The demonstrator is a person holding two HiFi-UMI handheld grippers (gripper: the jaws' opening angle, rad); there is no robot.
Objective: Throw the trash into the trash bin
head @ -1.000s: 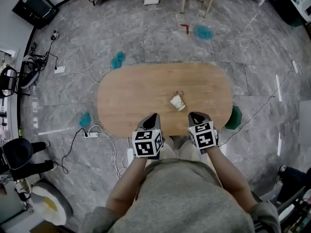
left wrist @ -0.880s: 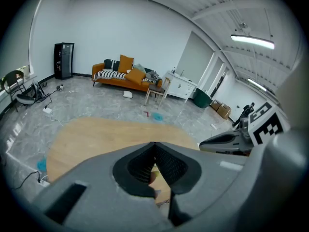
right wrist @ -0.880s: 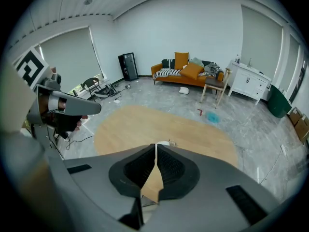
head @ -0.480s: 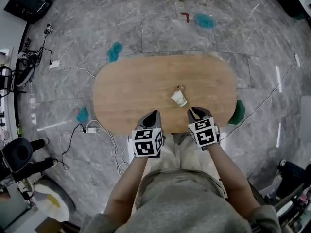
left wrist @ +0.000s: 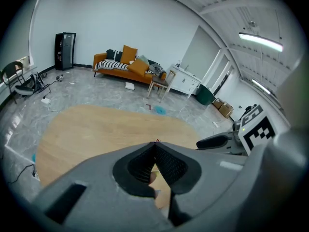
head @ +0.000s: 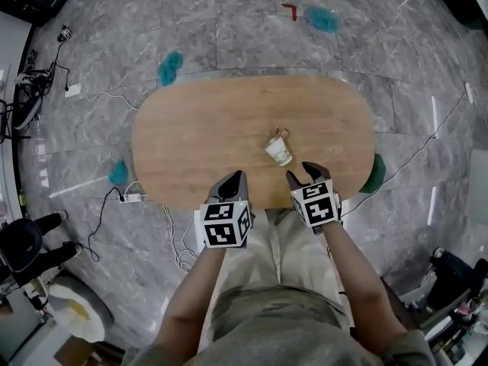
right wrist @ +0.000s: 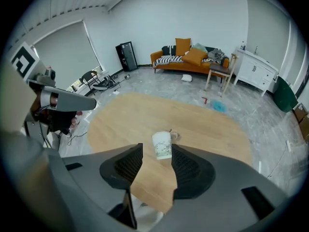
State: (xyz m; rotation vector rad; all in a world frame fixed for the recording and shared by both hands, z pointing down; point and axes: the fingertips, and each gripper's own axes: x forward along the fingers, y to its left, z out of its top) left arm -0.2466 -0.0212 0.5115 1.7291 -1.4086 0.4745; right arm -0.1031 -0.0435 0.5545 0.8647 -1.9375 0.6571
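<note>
A white paper cup [head: 278, 150] lies on its side right of the middle of the oval wooden table [head: 191, 136], with a small tag and string [head: 282, 133] beside it. In the right gripper view the cup [right wrist: 162, 145] shows just beyond the fingertips. My right gripper [head: 303, 172] hangs over the table's near edge a little short of the cup. Its jaws have just been opening and nothing is between them. My left gripper [head: 235, 180] is shut and empty at the near edge, left of the right one. A dark green bin [head: 371, 175] stands on the floor at the table's right end.
Teal scraps [head: 169, 67] lie on the marble floor around the table, and cables with a power strip [head: 131, 197] run at the left. In the left gripper view an orange sofa [left wrist: 126, 64], a small side table [left wrist: 158, 85] and white cabinets [left wrist: 186, 82] line the far wall.
Both grippers have sunk toward the table's near edge. The right jaws went from shut to open. The cup has stayed where it was.
</note>
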